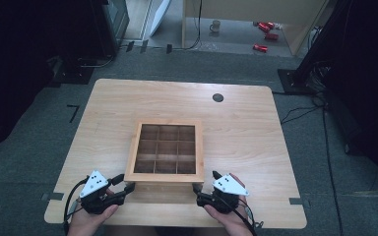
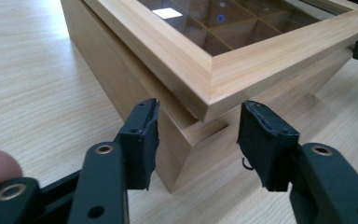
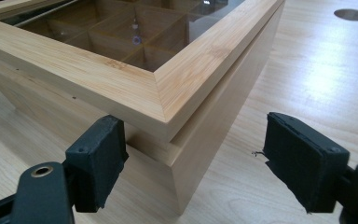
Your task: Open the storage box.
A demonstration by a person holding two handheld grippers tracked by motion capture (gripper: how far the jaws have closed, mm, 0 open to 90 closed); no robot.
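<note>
Grey carpet surrounds a pale wooden table (image 1: 103, 108), with cables trailing across the floor beyond it. At the table's near edge, the left gripper (image 1: 128, 186) has its jaws spread to either side of the near left corner of the box (image 1: 166, 150); in the left gripper view (image 2: 198, 135) the left pad sits against the box wall, the right pad clear of it. The right gripper (image 1: 195, 188) is likewise open at the near right corner (image 3: 191, 154), its left pad just beside the front wall, its right pad well apart. The box sits mid-table, its glass-paned lid (image 3: 98, 79) down over a grid of compartments. Behind the box, a dark round grommet (image 1: 218, 97) marks the tabletop.
</note>
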